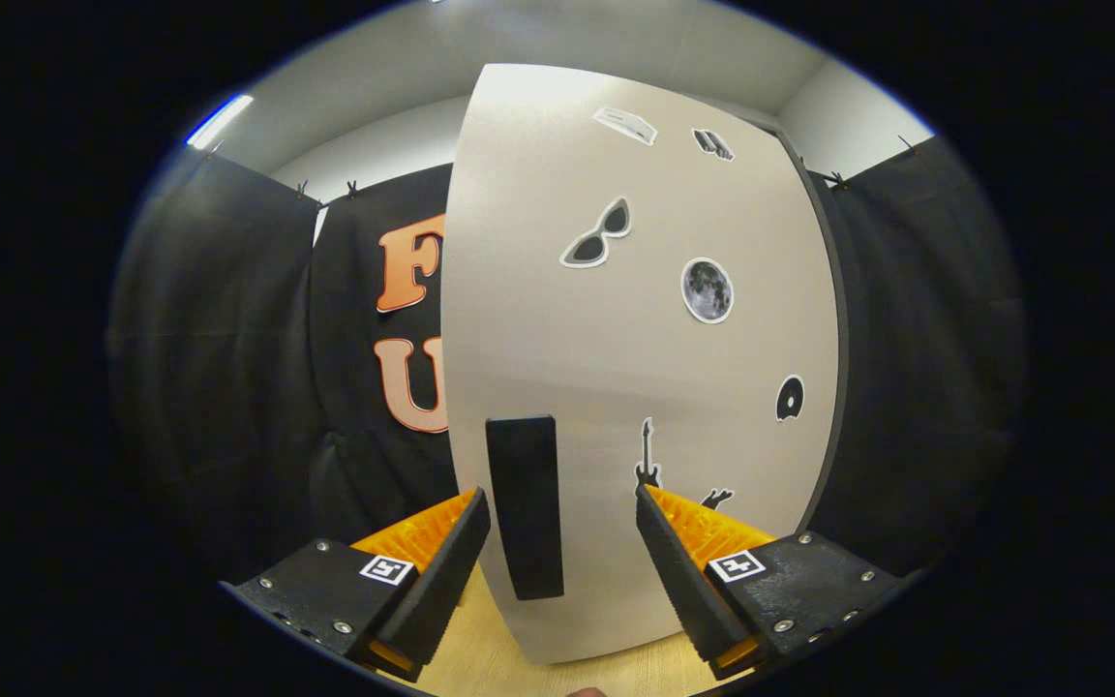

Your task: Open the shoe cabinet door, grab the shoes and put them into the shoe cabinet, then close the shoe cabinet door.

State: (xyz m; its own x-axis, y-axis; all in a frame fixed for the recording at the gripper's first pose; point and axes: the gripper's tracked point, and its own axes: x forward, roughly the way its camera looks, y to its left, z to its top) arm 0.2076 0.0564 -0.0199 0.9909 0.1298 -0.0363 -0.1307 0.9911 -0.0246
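The shoe cabinet door (635, 358) is a tall beige panel with several stickers, standing close ahead and closed as far as I can see. Its black vertical handle (524, 503) is near the door's left edge. My gripper (562, 503) is open, with its orange-and-black fingers (441, 561) on either side of the handle. The handle lies between them, nearer the left finger, and neither finger touches it.
Black cloth walls hang to the left and right of the cabinet. The cabinet's dark side edge (833, 348) runs down the right. Light wooden floor (480, 658) shows below the door, between the fingers.
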